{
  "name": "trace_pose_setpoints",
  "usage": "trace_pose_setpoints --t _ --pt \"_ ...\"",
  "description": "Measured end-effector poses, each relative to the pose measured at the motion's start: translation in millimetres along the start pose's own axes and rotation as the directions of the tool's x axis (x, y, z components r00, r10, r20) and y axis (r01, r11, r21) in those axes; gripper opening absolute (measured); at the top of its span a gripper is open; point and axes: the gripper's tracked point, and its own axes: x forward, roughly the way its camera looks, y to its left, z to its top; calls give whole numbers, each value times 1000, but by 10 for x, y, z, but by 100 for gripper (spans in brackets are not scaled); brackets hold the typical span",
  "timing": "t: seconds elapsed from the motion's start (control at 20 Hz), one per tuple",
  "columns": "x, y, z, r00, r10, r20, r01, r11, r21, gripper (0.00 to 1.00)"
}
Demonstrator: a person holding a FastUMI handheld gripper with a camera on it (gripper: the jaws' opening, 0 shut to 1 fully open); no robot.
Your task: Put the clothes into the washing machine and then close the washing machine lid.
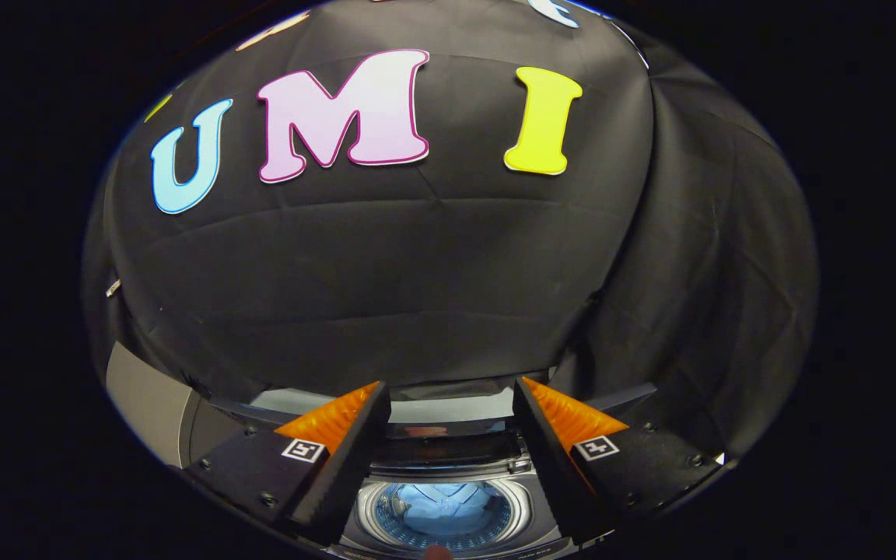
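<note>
Hand-held gripper [448, 389] open, empty, one washing machine [448, 467] below, one garment [444, 502] inside

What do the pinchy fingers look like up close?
The gripper has two wedge-shaped fingers with ridged inner pads, standing apart and pointed. Each sits on a dark block with small screws and a little square black-and-white marker.

One washing machine [448, 474], lid up; one garment [442, 505] in drum; tongs [449, 404] spread, empty.
</note>
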Motion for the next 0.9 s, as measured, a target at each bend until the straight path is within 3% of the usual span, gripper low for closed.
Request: trace_pose_setpoints --t 0.45,0.9 --pt "-510 -71 -335 999 14 34 -14 1000 -7 100" --pt "-604 -87 -445 998 32 60 -32 1000 -1 100"
